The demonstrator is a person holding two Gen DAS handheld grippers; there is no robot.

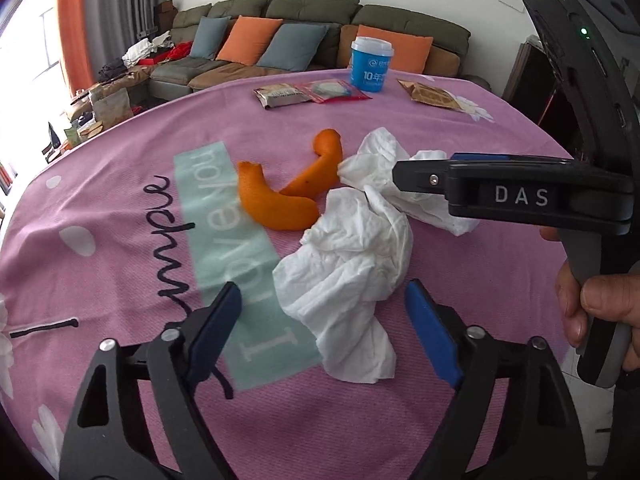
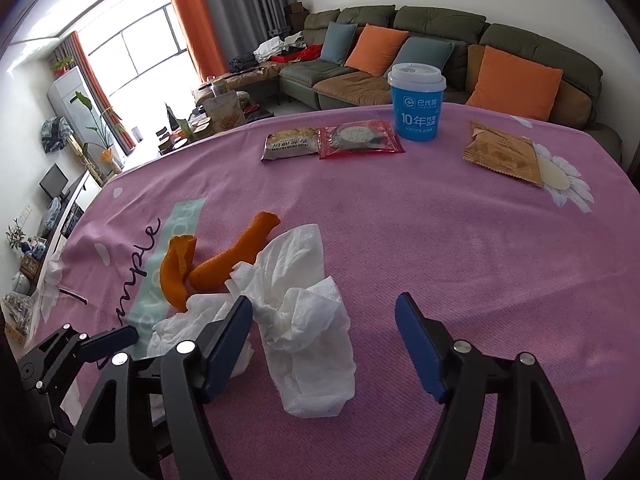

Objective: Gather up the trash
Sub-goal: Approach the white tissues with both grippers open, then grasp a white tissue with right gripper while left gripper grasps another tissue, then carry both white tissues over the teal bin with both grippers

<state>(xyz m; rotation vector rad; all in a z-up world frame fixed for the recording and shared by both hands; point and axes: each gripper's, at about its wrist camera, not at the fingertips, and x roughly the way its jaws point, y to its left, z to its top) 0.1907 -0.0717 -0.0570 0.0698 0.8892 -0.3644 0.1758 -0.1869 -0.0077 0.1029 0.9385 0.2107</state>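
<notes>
Tabletop, pink cloth, near edge cut off. Two crumpled tissues mid-table, partly masked by fingers. Left gripper spread, straddling nearer tissue; right gripper spread, farther tissue between, contact unclear. Orange peels beside.

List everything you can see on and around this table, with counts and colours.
tissues: two, white, crumpled, near centre
orange peels: two, orange, beside tissues
cup: one, blue, white lid, far side
snack packets: three; grey and red overlapping left of cup, brown to its right
tablecloth: one, pink, covers table
sofa: one, green, orange and blue cushions, behind
left gripper: open, straddling near tissue
right gripper: open, around other tissue
hand: holds right gripper's handle
</notes>
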